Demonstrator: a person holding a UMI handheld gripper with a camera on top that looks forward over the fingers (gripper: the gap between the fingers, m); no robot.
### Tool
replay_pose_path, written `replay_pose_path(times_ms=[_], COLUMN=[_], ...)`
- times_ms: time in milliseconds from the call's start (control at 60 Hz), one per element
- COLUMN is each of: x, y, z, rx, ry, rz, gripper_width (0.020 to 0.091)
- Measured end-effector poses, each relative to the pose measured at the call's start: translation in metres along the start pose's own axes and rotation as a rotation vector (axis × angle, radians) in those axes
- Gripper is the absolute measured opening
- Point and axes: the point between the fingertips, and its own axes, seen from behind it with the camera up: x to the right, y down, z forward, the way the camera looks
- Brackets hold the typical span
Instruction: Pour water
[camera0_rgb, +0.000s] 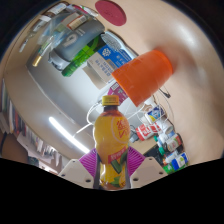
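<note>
Clutter fills the far room at my nine to eleven o'clock: shelves, boxes and a bright ceiling strip, too warped for me to name more. Nearer, at my six o'clock, I see the bottle (112, 142), yellow juice inside, yellow cap on top, red and green label, standing upright between the purple pads (90, 163). The gripper (112, 172) has its jaws narrowed onto the bottle, both pads pressing its lower sides, so I read it as held. Just beyond the cap, at one o'clock, an orange cup (146, 74) hangs tilted, its mouth turned down toward the bottle, apart from it. At three to four o'clock a crowd of small bottles and packets (163, 135) sits on a tabletop.
</note>
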Motion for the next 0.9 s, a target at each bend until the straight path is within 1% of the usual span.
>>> replay_pose_path(times_ms=[100,250,283,383,450,517,533,550,567,617,633,650,683,717,800,850,900], x=[-0.001,0.003,0.003,-0.005,-0.026,-0.063,-0.073,-0.084,-0.096,-0.129,-0.139,-0.149,-0.168,-0.182,-0.197,-0.195,-0.181], y=[0.002,0.008,0.013,0.032,0.045,0.047,0.045,0.041,0.045,0.031,0.017,0.019,-0.006,-0.014,-0.065,-0.111,-0.142], z=[-0.001,-0.001,-0.001,0.002,0.002,-0.002,-0.010,-0.011,-0.011,-0.020,-0.024,-0.025,-0.034,-0.036,-0.050,-0.057,-0.056], rx=[-0.001,-0.021,-0.035,-0.105,-0.148,-0.152,-0.156,-0.142,-0.110,-0.044,-0.029,0.007,0.045,0.108,0.217,0.245,0.259], ry=[-0.003,0.021,0.026,0.058,0.052,0.022,-0.001,-0.011,-0.004,-0.015,-0.031,-0.008,-0.024,0.020,0.119,0.158,0.255], rz=[0.016,-0.033,-0.077,-0.331,-0.574,-0.873,-0.962,-1.047,-1.125,-1.362,-1.440,-1.506,-1.641,-1.744,-1.940,-2.029,-2.072], gripper_width=[0.0361,0.0363,0.0362,0.0359,0.0357,0.0359,0.0360,0.0360,0.0361,0.0367,0.0368,0.0367,0.0367,0.0369,0.0367,0.0369,0.0367])
